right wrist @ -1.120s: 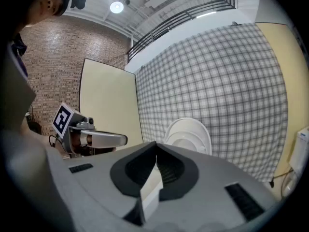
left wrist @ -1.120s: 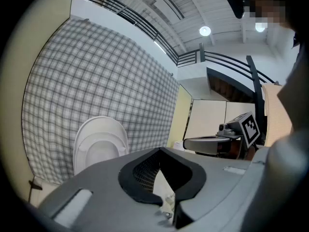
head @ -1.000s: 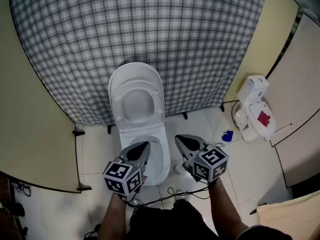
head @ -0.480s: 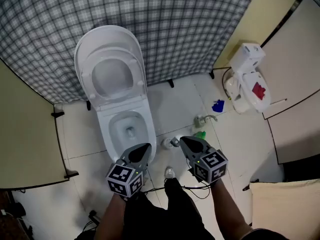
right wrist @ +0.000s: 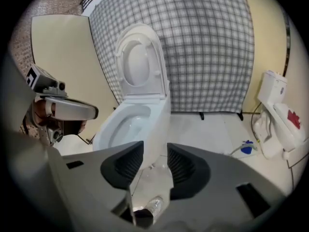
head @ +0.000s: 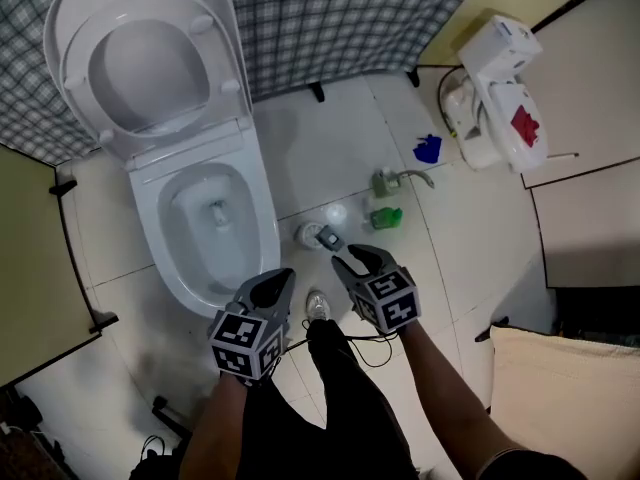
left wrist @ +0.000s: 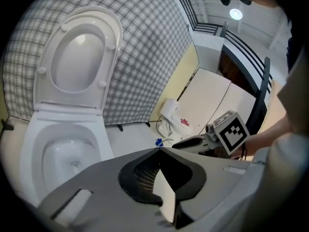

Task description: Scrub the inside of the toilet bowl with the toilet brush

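Observation:
The white toilet stands with lid and seat up, and its bowl [head: 215, 223] [right wrist: 126, 122] [left wrist: 63, 153] is open. The toilet brush stands on the floor beside the bowl, its dark-tipped clear handle [head: 327, 236] [right wrist: 145, 212] sticking up. My right gripper [head: 345, 259] [right wrist: 155, 151] hangs just over that handle. Its jaws have just been opening; they stand apart and the handle shows low in the gap, not pressed by the pads. My left gripper [head: 280, 278] [left wrist: 158, 150] is shut and holds nothing, near the bowl's front rim.
A plaid curtain [head: 330, 18] hangs behind the toilet. A white fixture with a red mark [head: 495, 78], a blue object [head: 428, 148], a green bottle [head: 385, 218] and a spray bottle [head: 390, 181] sit on the tiled floor to the right. My shoe [head: 318, 306] and cables lie below the grippers.
Both grippers have sunk toward the floor and the view has dropped with them. The right jaws, shut earlier, now stand apart over the brush handle. The left stays shut.

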The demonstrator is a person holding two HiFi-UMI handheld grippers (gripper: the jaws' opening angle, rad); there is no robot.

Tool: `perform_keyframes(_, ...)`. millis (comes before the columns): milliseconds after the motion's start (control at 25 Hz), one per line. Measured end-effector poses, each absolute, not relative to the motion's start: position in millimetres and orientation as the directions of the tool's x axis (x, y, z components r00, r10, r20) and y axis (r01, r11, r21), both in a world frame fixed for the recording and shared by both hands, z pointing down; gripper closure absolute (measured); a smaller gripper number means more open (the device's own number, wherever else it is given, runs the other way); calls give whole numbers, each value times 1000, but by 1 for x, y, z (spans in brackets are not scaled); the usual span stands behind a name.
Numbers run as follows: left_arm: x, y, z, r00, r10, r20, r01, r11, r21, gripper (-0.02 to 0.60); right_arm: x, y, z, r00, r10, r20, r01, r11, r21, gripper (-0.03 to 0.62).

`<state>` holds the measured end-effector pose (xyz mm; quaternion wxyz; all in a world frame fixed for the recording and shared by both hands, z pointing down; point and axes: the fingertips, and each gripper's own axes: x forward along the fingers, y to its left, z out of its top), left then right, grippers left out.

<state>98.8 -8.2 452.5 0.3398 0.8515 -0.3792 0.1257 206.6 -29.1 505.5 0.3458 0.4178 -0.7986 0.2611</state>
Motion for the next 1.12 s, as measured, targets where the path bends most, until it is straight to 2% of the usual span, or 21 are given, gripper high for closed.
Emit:
perform_keyframes(80,110,-7,479,680,-553,481,-732,-467,496,574,215,-31,540,-398,-463,792,-852,507,-132,425)
perform_keyframes(160,116,-8,504,679,-547,490,-732,-454,507,574,222,-36,574,-373,-451,811,-862,491,-124,367)
perform_keyframes(280,119,-11,533,669,-551,498,-740,-436,512,574,229,-48,619,-332,-435,837,-862,500,-83,367)
perform_keyframes(480,124,-12,565,657,-555,511,-751,-414,515,574,236,-56,678,-318,-375,871,-824,563,-59,321)
perform_keyframes(920,137,-11,588,666,-551,503,-739,-394,546,574,236,-70,744,-257,-334,907,-815,580,-17,322)
perform_keyframes(1000,136,-10,590,665,-553,502,-739,-388,551,574,236,-71,748,-244,-332,911,-807,590,-1,370)
perform_keyframes(1120,133,-9,593,661,-554,506,-742,-379,554,574,234,-70,749,-240,-325,915,-784,621,15,384)
